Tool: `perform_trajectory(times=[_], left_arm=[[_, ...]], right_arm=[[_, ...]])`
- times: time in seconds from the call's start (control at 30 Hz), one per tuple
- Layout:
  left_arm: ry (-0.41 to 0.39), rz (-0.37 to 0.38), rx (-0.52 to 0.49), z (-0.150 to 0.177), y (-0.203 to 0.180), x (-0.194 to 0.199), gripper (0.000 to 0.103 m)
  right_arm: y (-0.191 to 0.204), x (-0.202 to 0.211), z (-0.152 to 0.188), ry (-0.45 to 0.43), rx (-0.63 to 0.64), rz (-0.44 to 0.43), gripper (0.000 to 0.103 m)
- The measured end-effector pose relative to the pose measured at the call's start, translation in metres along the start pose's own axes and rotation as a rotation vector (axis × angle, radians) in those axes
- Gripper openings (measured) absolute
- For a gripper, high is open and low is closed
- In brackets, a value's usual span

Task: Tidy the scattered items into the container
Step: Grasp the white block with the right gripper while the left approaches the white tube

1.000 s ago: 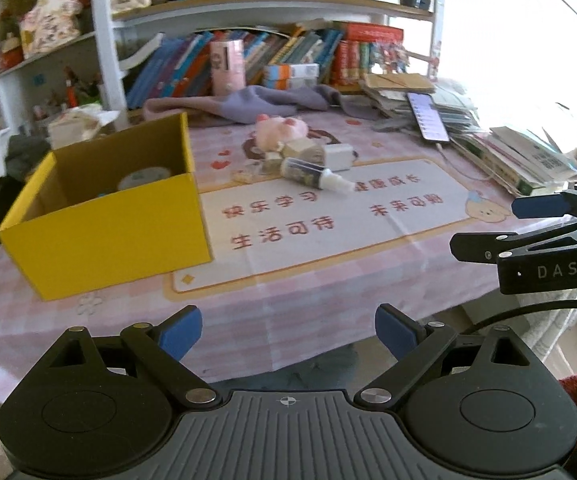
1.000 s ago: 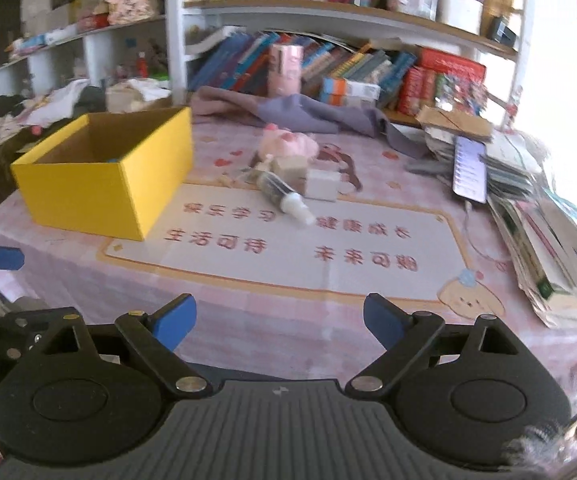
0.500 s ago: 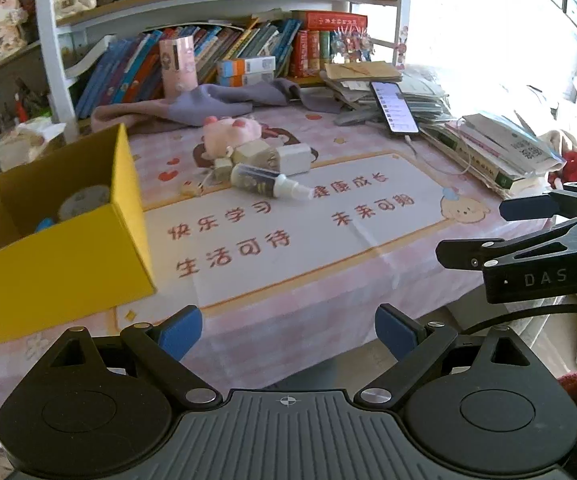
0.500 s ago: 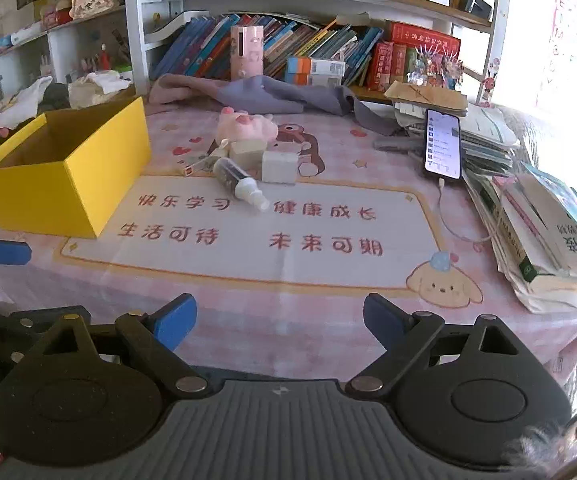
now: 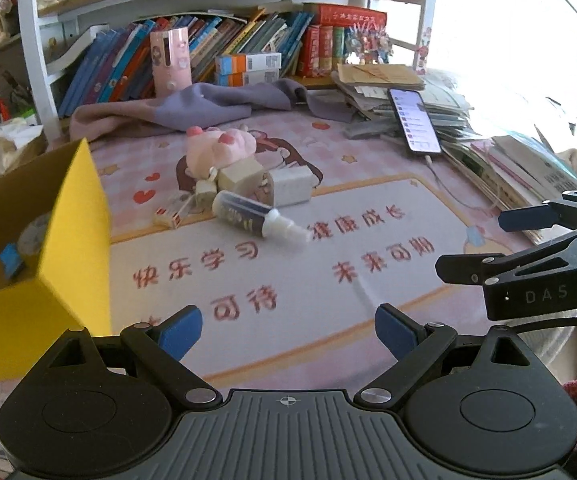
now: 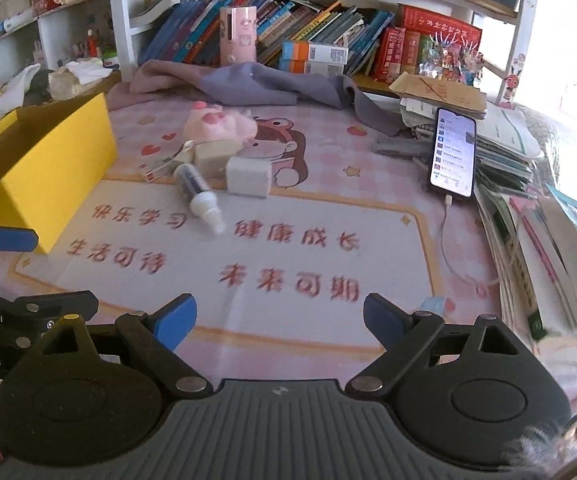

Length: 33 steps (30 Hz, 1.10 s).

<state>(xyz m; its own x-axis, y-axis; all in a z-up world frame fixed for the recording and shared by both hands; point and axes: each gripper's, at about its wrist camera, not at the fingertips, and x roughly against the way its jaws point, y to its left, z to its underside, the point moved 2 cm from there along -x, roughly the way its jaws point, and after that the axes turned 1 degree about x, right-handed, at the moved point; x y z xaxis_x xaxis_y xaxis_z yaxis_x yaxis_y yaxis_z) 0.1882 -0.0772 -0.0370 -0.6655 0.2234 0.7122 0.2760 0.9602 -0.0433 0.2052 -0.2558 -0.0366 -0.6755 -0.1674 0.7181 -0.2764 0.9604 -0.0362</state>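
The left gripper (image 5: 288, 326) and right gripper (image 6: 279, 316) both have jaws spread and empty. Ahead of the jaws lie a clear spray bottle (image 6: 199, 191), a pink plush toy (image 6: 219, 122) and a white block (image 6: 247, 177). The open yellow cardboard box (image 5: 64, 240), left of the jaws, already holds something; most tidying seems left.

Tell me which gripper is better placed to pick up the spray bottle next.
Probably the left gripper. Both grippers are open and empty, but the spray bottle lies nearly straight ahead of the left, with the yellow box beside it. The right gripper sees it off-centre.
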Motion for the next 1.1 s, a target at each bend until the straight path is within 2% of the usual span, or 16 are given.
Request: perform_trajectory(times=[0.37,0.53,0.7,0.87,1.1], left_arm=[[-0.018,-0.122,0.055,-0.043,-0.007,-0.046,0.095],[-0.022,-0.169,0.116,-0.06,0.0,-0.069,0.094],[-0.011,-0.208,0.168,-0.074,0.012,-0.089,0.093],[0.012,-0.239,0.269,-0.083,0.029,-0.1,0.092],[0.047,-0.281,0.283,-0.088,0.042,-0.102,0.092]], right_arm=[[-0.04,-0.054,-0.046,0.006,0.006,-0.116,0.091],[-0.05,-0.082,-0.068,-0.027,-0.029,-0.157,0.09],[-0.058,-0.116,-0.088,0.005,-0.084,-0.21,0.088],[-0.048,-0.145,-0.104,0.008,-0.024,-0.252,0.086],[-0.02,-0.187,-0.116,0.015,0.034,-0.337,0.084]])
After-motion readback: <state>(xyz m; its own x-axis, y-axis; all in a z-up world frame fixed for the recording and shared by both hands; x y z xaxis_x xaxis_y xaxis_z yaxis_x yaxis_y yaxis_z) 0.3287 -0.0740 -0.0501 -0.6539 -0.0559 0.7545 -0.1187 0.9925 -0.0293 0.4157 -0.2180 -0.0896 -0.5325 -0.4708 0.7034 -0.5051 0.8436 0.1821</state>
